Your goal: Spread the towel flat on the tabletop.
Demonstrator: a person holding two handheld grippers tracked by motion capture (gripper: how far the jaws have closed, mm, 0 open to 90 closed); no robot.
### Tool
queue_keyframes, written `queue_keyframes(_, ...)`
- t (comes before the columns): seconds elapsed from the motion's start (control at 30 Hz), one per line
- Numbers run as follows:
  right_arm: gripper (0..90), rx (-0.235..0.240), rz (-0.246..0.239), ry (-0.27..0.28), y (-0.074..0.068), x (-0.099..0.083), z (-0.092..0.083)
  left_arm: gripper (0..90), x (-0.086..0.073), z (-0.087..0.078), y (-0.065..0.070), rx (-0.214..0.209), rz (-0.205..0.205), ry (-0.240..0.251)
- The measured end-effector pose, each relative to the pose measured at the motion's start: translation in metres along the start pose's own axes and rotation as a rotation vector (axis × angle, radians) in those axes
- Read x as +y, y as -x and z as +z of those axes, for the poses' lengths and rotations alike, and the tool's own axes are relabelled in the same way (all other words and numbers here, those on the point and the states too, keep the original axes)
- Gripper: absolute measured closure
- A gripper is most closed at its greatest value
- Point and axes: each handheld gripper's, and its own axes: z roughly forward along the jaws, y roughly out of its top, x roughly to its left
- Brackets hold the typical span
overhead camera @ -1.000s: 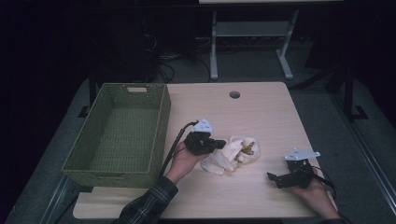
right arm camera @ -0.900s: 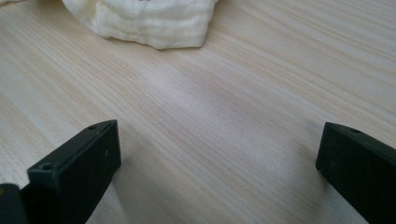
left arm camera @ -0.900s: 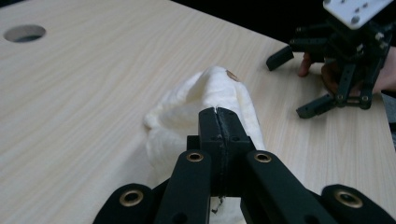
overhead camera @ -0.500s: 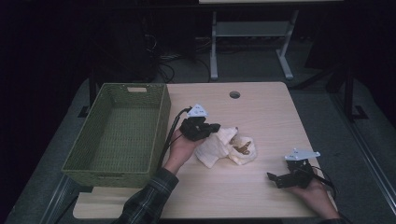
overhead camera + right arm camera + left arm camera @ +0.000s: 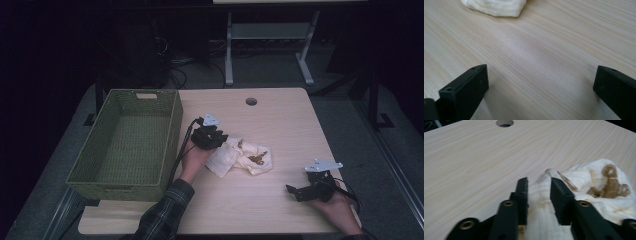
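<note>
My left gripper [image 5: 539, 192] covers the near fold of the crumpled cream cloth with brown print [image 5: 599, 187], so its grip there stays unclear; the frame's right edge crops the cloth.

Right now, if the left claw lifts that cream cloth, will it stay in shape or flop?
Probably flop: the cream cloth lies crumpled in soft folds. It looks light, so one pinch should lift it, trailing ends dragging on the table. The left claw has just been opening, a fold between its jaws, so the grip may slip.
</note>
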Motion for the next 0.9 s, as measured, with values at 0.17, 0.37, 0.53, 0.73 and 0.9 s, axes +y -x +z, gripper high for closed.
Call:
queue_keyframes(0.17,0.0,0.0,0.0,0.0,0.0,0.0,0.0,60.4,-0.006,-0.012,0.019,-0.067,0.025,0.001)
queue_keyframes(0.37,0.0,0.001,0.0,0.001,0.0,0.0,0.0,58.2,-0.015,-0.013,0.034,-0.12,0.043,0.01)
queue_keyframes(0.53,0.0,0.001,0.0,0.0,0.0,0.0,0.0,58.3,-0.013,0.005,0.045,-0.141,0.09,-0.01)
queue_keyframes(0.73,0.0,0.0,0.0,0.0,0.0,0.0,0.0,68.9,-0.015,0.018,0.046,-0.137,0.108,-0.043)
queue_keyframes(0.9,0.4,0.006,-0.008,0.001,0.0,0.0,0.0,86.4,-0.012,0.014,0.041,-0.154,0.084,-0.034)
